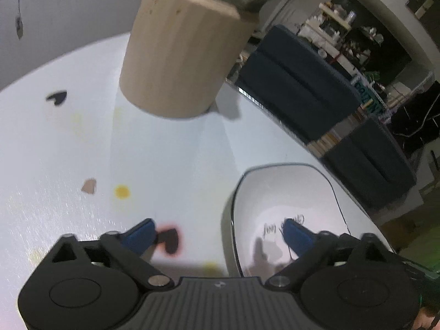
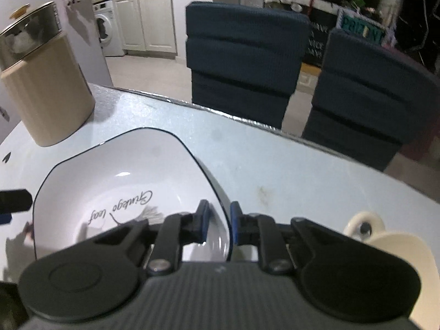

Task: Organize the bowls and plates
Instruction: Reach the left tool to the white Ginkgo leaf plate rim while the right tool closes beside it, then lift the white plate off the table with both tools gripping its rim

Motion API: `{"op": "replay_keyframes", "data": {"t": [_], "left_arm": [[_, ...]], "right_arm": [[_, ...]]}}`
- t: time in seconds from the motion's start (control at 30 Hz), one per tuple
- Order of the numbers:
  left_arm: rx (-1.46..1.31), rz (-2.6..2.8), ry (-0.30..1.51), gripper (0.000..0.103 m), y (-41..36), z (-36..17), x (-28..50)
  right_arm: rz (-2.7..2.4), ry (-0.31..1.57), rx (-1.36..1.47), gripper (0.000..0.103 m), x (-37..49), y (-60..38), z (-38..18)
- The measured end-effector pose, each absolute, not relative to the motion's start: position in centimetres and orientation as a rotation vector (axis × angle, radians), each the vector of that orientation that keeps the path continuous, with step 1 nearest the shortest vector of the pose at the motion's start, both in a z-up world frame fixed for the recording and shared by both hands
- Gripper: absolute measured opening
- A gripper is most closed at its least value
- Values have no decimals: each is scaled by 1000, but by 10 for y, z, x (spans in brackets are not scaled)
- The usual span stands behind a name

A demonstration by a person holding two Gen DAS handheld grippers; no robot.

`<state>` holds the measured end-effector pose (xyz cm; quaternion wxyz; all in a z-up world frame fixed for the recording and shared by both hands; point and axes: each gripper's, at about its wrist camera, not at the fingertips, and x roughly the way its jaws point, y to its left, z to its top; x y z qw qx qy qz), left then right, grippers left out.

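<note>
A white bowl with a thin black rim and black script inside sits on the pale table. My right gripper straddles the bowl's right rim, one blue pad inside and one outside. Its jaws stand narrow, pressed on the wall. In the left wrist view the same bowl lies at the lower right. My left gripper stands wide open across the bowl's left rim. One of its fingers hangs inside the bowl, and the other is over the table, touching nothing.
A beige ribbed canister with a shiny lid stands at the back left, and is also seen from the left wrist. Two dark blue chairs stand beyond the table's far edge. A cream plastic item lies by my right gripper. Small dark marks dot the tabletop.
</note>
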<state>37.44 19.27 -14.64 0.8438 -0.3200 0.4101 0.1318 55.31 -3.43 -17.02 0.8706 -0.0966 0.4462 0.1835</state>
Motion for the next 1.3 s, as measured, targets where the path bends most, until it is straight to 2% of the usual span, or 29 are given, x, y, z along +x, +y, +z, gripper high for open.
{"op": "replay_keyframes", "data": {"t": [0.13,0.2,0.27,0.43,0.5,0.67,0.87,1.3], "left_arm": [[-669,246,918,72,194,-153,377],[-664,247,935,58,197,-157,376],[-678,254,950,49,200,-160,375],[-714,239,938,37,205,-162,374],[-714,236,931,26,205,-163,374],[-694,286,904,25,211,-163,372],[-662,276,877,28,215,-164,371],[-786,197,857,26,232,-173,376]], "right_arm": [[367,960,-215,17,540,-27,-171],[366,970,-209,16,534,-24,-172],[367,982,-184,15,528,-26,-171],[379,1006,-144,13,517,-23,-171],[401,1024,-117,13,511,-26,-170],[488,1072,-93,14,503,-31,-169],[491,1031,-28,19,517,-44,-172],[498,1060,113,15,546,-37,-191]]}}
